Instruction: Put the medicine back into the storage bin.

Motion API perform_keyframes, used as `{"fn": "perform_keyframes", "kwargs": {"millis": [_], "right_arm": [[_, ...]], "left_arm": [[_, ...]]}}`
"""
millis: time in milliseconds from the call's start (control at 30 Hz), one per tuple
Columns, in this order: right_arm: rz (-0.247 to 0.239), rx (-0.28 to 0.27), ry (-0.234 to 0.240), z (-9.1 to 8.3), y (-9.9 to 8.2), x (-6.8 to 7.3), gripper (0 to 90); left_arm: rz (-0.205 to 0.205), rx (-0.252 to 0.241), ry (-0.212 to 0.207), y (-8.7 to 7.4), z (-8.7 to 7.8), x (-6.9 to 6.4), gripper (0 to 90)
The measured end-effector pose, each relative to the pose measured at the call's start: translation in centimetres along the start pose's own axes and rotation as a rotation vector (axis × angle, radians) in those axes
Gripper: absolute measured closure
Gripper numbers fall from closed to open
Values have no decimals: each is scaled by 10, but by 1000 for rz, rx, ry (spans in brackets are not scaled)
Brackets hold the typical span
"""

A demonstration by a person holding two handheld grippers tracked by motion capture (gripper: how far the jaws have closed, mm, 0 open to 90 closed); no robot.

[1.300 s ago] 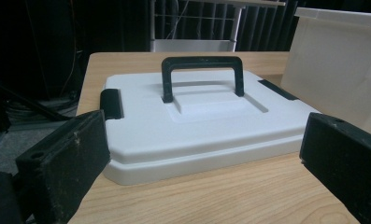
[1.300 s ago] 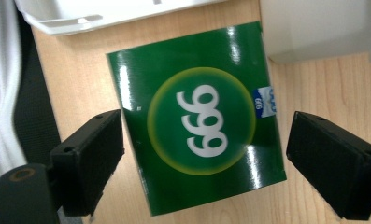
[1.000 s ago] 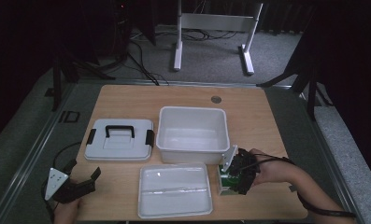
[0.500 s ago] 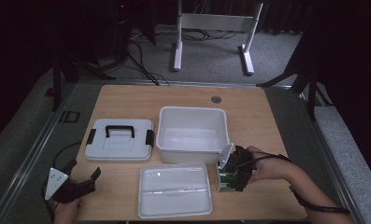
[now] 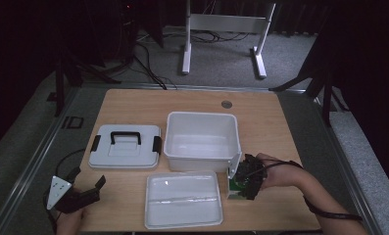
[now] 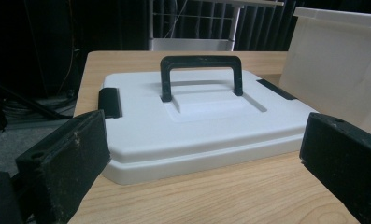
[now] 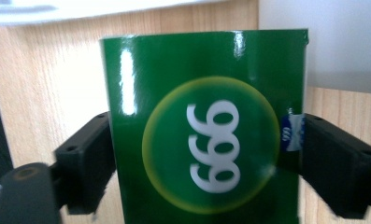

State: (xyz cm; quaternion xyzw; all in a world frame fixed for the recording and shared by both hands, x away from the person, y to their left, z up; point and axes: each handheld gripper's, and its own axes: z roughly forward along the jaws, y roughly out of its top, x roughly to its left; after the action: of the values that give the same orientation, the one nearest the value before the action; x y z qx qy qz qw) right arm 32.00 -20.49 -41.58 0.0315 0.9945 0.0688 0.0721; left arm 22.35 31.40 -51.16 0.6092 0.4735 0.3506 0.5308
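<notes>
Right gripper view: right tool has just been closing, jaws clamping the green box; left tool released.

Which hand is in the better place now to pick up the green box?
The right. The right gripper has its jaws on both sides of the green box, and they have just been closing. The left gripper is open and faces the lid.

A white lid with a black handle lies flat on the wooden table. The left gripper stands wide apart before it. A white bin rises just beside.
</notes>
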Motion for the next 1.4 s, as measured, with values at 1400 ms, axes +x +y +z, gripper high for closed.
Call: {"fn": "perform_keyframes", "kwargs": {"millis": [1400], "right_arm": [[-17,-79,-34,-140,7,-19,157]], "left_arm": [[2,3,0,0,0,0,14]]}}
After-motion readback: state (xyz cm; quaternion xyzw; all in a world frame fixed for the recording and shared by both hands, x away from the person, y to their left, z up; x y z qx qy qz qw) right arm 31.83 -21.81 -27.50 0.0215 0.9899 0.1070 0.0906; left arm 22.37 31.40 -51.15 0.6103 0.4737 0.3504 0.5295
